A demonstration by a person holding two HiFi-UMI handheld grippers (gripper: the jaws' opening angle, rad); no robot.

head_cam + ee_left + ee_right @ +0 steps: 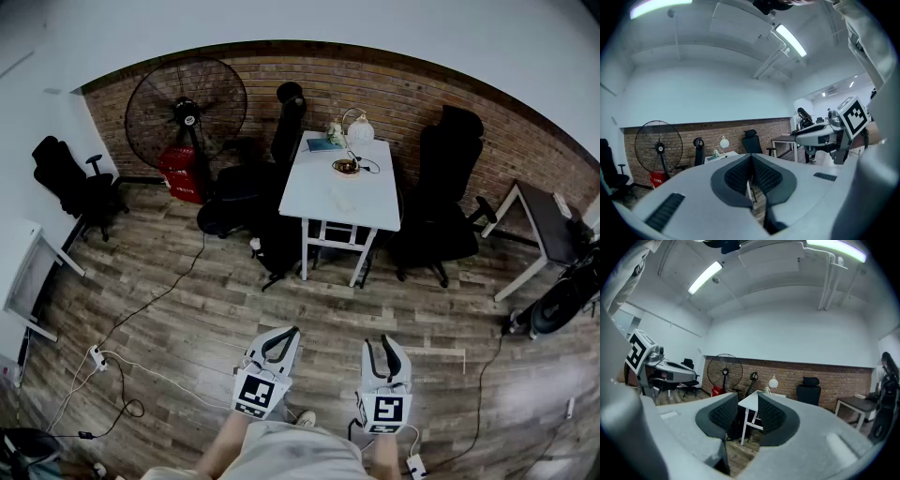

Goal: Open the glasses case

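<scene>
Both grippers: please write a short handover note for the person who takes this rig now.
Left gripper: shut, empty.
Right gripper: jaws partly apart, nothing between them.
Both are roughly level in front of the person, well short of the white table across the wooden floor.
Glasses case: I cannot make it out. Small things lie at the table's far end, too small to tell.
Done: nothing that shows.
Left: go to the table, find the case, open it.

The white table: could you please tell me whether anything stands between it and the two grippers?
Nothing visible does: only open wooden floor separates the left gripper and right gripper from the white table.
</scene>
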